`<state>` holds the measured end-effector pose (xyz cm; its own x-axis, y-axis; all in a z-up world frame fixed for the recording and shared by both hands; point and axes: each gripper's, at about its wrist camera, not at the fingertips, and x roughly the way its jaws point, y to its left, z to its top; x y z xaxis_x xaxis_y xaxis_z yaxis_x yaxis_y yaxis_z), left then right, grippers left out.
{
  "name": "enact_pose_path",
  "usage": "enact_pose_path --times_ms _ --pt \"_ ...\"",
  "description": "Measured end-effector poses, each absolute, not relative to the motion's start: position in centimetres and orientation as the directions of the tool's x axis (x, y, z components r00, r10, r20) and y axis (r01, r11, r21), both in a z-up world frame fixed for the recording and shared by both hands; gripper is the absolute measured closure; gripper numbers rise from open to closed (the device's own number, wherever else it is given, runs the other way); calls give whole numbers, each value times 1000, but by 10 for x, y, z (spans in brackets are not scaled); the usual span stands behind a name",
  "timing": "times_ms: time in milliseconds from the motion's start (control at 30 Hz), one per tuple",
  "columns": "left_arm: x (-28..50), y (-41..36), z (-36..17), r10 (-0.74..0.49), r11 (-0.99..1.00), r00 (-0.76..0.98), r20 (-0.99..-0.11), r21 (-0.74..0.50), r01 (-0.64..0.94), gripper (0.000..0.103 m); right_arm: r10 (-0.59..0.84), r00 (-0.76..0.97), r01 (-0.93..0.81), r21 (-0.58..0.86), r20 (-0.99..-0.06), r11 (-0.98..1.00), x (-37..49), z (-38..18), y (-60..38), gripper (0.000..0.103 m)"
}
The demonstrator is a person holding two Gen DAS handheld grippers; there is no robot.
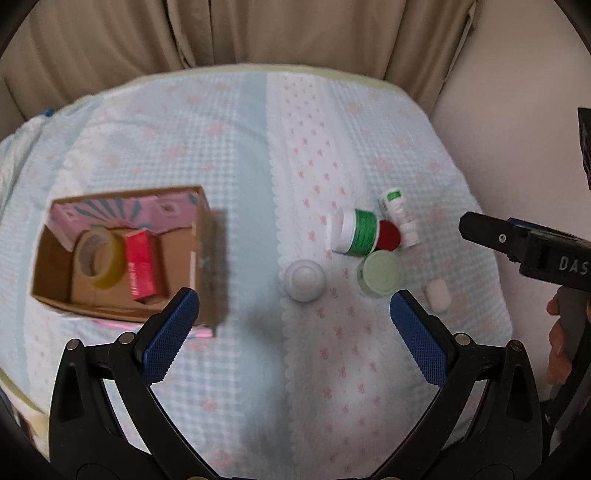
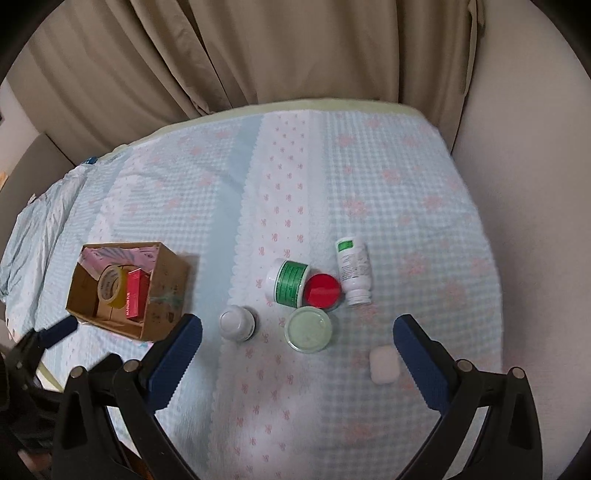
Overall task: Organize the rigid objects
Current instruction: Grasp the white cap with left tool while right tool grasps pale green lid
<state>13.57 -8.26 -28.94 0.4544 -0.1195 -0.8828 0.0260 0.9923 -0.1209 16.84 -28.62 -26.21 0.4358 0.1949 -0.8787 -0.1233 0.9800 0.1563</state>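
A cardboard box (image 1: 199, 236) (image 2: 166, 291) holds a tape roll (image 1: 99, 258) (image 2: 110, 286) and a red carton (image 1: 140, 264) (image 2: 137, 293). On the cloth lie a green-labelled white jar (image 1: 356, 230) (image 2: 290, 282) with a red lid (image 1: 388, 234) (image 2: 323, 290), a pale green round tin (image 1: 380, 273) (image 2: 308, 328), a white bottle on its side (image 1: 399, 216) (image 2: 352, 271), a white upright jar (image 1: 304, 278) (image 2: 236, 322) and a small white case (image 1: 437, 295) (image 2: 384, 365). My left gripper (image 1: 295, 325) is open, above the upright jar. My right gripper (image 2: 297, 349) is open, above the tin.
The bed is covered by a light blue checked cloth (image 1: 229, 155) (image 2: 388, 177). Beige curtains (image 1: 258, 33) (image 2: 258, 48) hang behind it and a plain wall (image 2: 524, 184) stands at the right. The right gripper shows in the left wrist view (image 1: 517, 243).
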Motion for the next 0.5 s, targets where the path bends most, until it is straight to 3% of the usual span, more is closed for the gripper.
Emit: enact_pose_path --times_ms 400,467,500 --pt "178 -114 -422 -42 996 389 -920 -6 93 6 157 336 25 175 -929 984 205 -393 -283 0" --pt "182 -119 -437 -32 994 391 -920 10 105 11 151 326 53 177 -933 983 207 -406 -284 0" --pt "184 -120 -443 -32 994 391 -920 12 111 18 147 321 67 177 -936 982 209 -414 -283 0"
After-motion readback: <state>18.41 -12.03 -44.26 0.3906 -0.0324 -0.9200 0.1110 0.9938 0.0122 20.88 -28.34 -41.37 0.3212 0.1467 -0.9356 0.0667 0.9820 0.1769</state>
